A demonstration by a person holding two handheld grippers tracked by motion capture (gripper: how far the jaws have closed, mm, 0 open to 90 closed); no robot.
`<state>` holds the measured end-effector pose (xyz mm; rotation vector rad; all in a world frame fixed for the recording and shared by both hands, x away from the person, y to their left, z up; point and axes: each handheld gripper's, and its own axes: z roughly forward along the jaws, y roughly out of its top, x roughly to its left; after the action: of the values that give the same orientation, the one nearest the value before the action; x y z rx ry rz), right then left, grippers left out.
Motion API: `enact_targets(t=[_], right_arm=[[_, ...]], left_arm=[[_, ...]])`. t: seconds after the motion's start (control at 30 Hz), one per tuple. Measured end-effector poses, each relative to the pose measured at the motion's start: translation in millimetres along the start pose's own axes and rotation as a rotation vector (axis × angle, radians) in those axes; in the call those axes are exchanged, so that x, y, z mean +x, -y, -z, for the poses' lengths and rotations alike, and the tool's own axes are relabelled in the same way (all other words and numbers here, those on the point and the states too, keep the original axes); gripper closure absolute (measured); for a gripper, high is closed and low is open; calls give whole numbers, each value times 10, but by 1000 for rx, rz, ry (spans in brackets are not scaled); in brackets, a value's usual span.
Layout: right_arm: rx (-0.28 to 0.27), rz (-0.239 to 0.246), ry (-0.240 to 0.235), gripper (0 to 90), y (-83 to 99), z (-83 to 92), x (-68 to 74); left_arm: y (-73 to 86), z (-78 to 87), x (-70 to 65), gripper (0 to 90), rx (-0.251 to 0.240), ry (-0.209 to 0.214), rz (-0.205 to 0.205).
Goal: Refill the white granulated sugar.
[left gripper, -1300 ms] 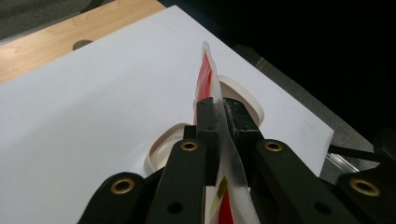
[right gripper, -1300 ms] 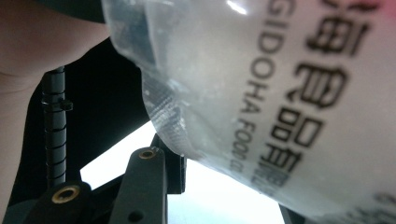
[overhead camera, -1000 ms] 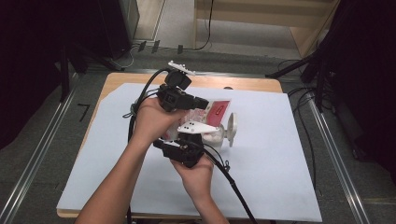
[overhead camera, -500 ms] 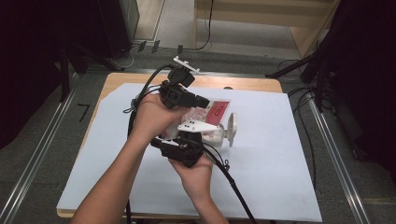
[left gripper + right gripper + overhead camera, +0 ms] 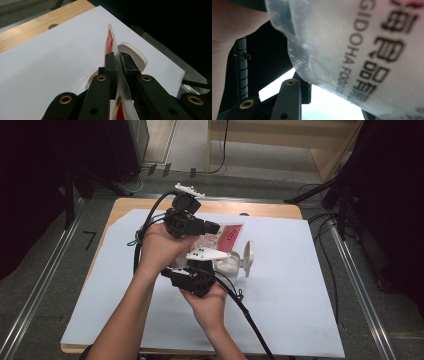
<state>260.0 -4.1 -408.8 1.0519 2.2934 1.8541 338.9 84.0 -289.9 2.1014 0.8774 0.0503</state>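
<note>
Left gripper (image 5: 117, 62): jaws clamped on the thin top edge of a red-and-white plastic food pouch (image 5: 110, 41), film running edge-on between the pads and rising past the tips. In the high view, left gripper (image 5: 212, 226) raised above mid-table, pouch (image 5: 227, 236) hanging from it with long axis sloping down toward the person.

Right gripper (image 5: 200, 270): low and nearer the person, directly under the left hand, jaws partly apart with the pouch's lower, clear printed part (image 5: 362, 50) lying against and between them; whether the pads actually press, cannot tell.

Just right of the grippers: a white jar (image 5: 226, 265) on the pale sheet, its round lid (image 5: 247, 258) propped on edge beside it. Mouth of the jar below and right of the pouch; probably a matter of tipping the pouch toward that opening, left end high, right end steering.
</note>
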Motion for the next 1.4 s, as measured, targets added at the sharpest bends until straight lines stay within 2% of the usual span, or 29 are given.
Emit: enact_targets(t=[0.2,0.47,0.57,1.07,1.17,1.27,1.33,1.4], right_arm=[[4,5,-11,635,-22,-25,19],[16,12,-1,634,-16,14,59],[24,25,7,634,-10,24,90],[41,26,11,634,17,50,111],[51,24,10,634,26,62,115],[43,35,14,633,26,88,157],[42,37,18,635,32,80,135],[44,35,10,636,49,63,99]], left_arm=[[-1,35,18,863,1,0,5],[10,52,-28,862,9,5,-5],[27,61,-18,862,4,19,4],[47,36,-15,862,22,32,9],[48,29,-10,862,29,46,18],[42,56,-35,860,22,63,6],[48,30,-42,858,27,54,2],[57,18,-23,860,20,64,18]])
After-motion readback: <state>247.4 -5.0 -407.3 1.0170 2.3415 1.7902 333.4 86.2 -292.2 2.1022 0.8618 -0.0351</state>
